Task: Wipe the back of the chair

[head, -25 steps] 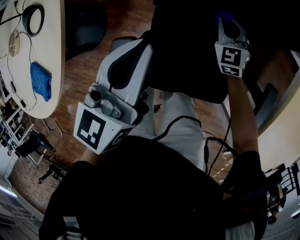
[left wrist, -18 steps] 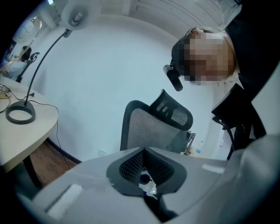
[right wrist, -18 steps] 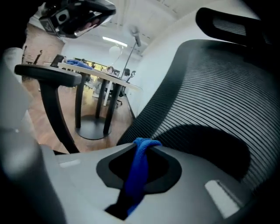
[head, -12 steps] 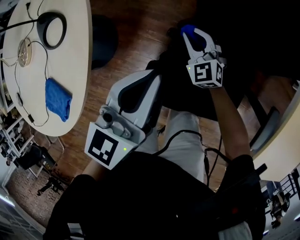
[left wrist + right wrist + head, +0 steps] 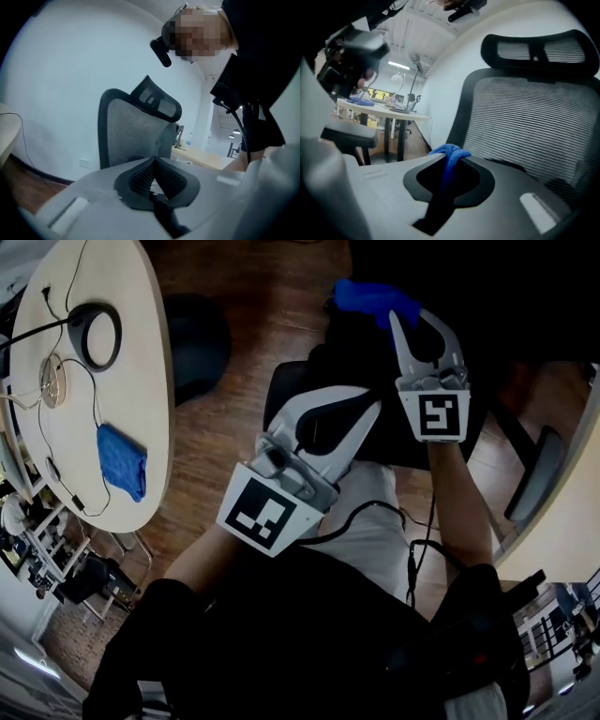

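The black mesh chair back (image 5: 534,117) with its headrest (image 5: 539,49) fills the right gripper view, close ahead. My right gripper (image 5: 449,161) is shut on a blue cloth (image 5: 450,152), which bunches out past the jaw tips, just short of the mesh. In the head view that cloth (image 5: 370,296) sticks out of the right gripper (image 5: 403,317) over the dark chair (image 5: 487,306). My left gripper (image 5: 361,418) is lower, beside the right one, shut with nothing in it. Its own view shows the chair back (image 5: 131,131) and headrest (image 5: 157,101) farther off beyond the left gripper (image 5: 153,161).
A pale oval table (image 5: 141,381) stands at the left, carrying a second blue cloth (image 5: 122,460), a black ring-shaped device (image 5: 98,334) and cables. A dark round stool (image 5: 197,343) sits next to it on the wood floor. Another chair's armrest (image 5: 534,474) is at the right.
My right gripper has carried the blue cloth up and left in the head view, toward the chair. The left gripper has shifted right, closer to the right one.
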`<control>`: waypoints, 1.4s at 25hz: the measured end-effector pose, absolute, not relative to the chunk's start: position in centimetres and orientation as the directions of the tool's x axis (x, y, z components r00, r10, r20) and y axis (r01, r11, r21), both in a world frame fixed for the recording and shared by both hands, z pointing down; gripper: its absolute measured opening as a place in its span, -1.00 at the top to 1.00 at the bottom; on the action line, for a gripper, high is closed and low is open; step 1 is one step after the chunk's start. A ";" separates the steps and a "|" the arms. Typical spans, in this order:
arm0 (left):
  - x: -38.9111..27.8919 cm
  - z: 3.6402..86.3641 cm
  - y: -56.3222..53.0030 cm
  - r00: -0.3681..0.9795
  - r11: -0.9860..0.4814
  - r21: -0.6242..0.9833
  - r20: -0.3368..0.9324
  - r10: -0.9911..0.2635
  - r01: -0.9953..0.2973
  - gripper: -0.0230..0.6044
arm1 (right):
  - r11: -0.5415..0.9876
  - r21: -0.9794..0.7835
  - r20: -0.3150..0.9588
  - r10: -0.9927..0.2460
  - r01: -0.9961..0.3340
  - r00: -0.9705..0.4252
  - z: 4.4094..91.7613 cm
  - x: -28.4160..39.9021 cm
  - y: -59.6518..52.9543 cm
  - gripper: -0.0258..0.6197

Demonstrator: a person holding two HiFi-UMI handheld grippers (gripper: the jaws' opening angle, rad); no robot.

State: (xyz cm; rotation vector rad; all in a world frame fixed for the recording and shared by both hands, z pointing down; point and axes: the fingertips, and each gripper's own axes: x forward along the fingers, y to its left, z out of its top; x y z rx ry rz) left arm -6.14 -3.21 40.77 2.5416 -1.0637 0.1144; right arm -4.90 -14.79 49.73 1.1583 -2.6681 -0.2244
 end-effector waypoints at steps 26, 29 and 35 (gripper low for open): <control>4.9 54.1 -4.6 0.581 -0.410 0.431 0.417 -0.699 -0.804 0.91 | 0.377 0.306 0.609 -0.783 -0.874 -0.125 67.9 27.5 -16.3 0.78; 2.8 53.0 -4.3 0.545 -0.366 0.437 0.414 -0.729 -0.821 0.91 | 0.528 0.358 0.619 -0.751 -0.770 -0.228 68.0 23.4 -16.8 0.79; -0.3 50.2 -5.0 0.526 -0.354 0.461 0.325 -0.786 -0.814 0.91 | 0.706 0.395 0.598 -0.683 -0.588 -0.418 67.4 10.5 -17.6 0.79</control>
